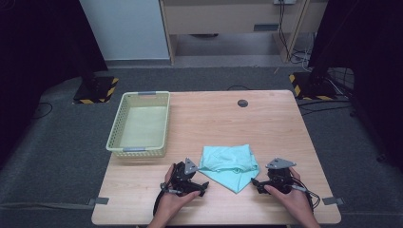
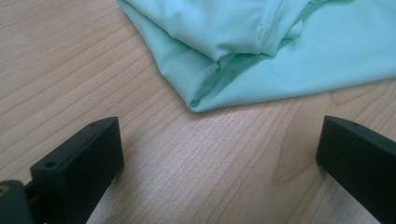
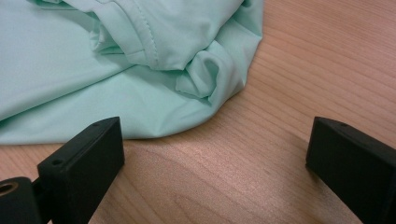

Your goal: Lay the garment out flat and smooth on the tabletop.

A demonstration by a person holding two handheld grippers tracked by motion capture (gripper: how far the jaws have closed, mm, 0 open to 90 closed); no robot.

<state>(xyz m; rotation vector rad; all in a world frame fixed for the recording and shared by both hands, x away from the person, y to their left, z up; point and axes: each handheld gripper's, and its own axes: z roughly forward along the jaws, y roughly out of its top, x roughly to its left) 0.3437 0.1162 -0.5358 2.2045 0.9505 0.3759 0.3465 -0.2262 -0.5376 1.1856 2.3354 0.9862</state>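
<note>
**High view: both grippers wait beside a folded mint cloth**

High view gives us a wooden table [image 1: 214, 118] with a crumpled, loosely folded mint-green cloth [image 1: 230, 165] lying near its front edge, roughly at the middle. We hold the left gripper [image 1: 205, 185] just left of the cloth and the right gripper [image 1: 253, 182] just right of it, each low over the table, with our hands coming in from the bottom. A pale green plastic basket [image 1: 114, 137] stands at the table's left side, well apart from the cloth, and a small dark round cap [image 1: 243, 103] sits in the tabletop toward the far edge.

From the left gripper view we see its fingers [image 2: 79, 168] spread wide, bare wood between them and a folded corner of the cloth [image 2: 243, 51] lying just ahead, untouched.

From the right gripper view we see its fingers [image 3: 84, 168] likewise spread wide apart. The cloth [image 3: 116, 70] bunches ahead and to the left, its hem reaching close to the left finger; we cannot tell whether they touch.
</note>
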